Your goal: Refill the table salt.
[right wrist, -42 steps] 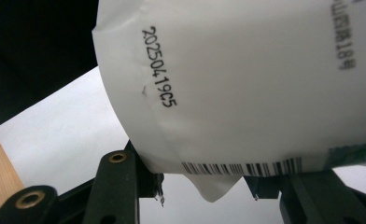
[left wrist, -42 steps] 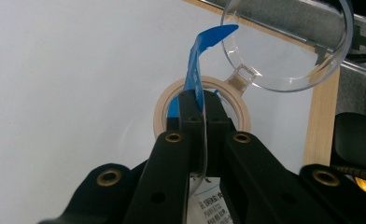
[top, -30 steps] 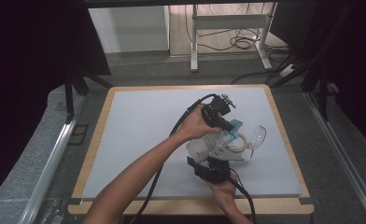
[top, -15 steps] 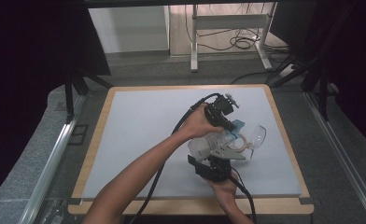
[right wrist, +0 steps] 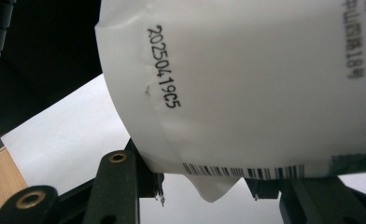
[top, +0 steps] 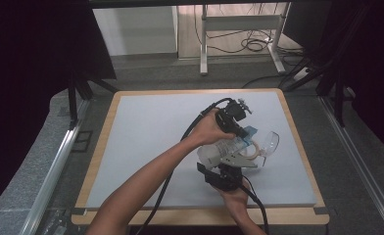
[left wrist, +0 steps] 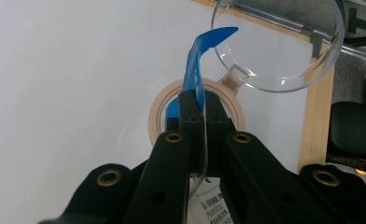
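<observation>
Left gripper view had your left gripper [left wrist: 197, 105] pinched tight on the blue tab [left wrist: 197, 60]; right gripper [right wrist: 204, 186] probably clamped the white packet [right wrist: 246, 79]. Next, peel slowly.

Bench [top: 146, 142] bare across its left half and far edge. At right-centre, pouch [top: 218, 149], tape roll [top: 251, 149] and goggles [top: 268, 143] crowd together, touching. Narrow free strip along the right edge.
</observation>
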`<action>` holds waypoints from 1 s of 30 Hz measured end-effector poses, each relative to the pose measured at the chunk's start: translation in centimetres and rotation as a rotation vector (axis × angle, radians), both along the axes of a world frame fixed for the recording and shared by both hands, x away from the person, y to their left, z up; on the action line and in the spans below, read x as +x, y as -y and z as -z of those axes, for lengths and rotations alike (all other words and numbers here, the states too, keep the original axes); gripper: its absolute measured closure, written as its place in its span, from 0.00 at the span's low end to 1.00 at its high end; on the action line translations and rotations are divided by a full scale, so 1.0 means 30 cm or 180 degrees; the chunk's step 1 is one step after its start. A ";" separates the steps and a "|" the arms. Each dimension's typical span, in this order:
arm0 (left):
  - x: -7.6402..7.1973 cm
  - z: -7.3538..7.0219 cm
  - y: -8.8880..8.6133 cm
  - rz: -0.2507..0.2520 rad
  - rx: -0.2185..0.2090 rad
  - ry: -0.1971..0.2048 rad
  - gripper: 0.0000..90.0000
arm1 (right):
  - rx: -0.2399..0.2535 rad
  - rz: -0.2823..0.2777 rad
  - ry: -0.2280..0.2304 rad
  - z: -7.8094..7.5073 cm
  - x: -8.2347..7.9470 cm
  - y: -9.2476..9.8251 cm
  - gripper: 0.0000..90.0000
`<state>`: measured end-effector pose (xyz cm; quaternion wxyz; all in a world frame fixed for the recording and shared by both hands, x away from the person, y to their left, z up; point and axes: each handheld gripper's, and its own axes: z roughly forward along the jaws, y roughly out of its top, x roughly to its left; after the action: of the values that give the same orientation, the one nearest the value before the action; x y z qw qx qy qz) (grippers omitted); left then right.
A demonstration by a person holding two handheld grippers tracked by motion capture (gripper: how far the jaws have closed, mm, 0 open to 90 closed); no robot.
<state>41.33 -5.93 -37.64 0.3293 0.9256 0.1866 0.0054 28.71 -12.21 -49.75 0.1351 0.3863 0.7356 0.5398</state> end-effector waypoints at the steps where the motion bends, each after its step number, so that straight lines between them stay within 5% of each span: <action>1: 0.000 0.000 0.001 0.0005 0.0006 -0.0001 1.00 | -0.0002 0.0001 0.0001 0.000 0.000 0.000 0.62; 30: -0.004 -0.006 0.021 0.0056 0.0046 0.0007 1.00 | 0.0023 -0.0017 0.0038 -0.014 -0.003 0.008 0.62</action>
<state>41.22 -6.56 -37.47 0.3228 0.9295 0.1780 0.0049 28.62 -12.44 -49.33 0.1367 0.3816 0.7338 0.5452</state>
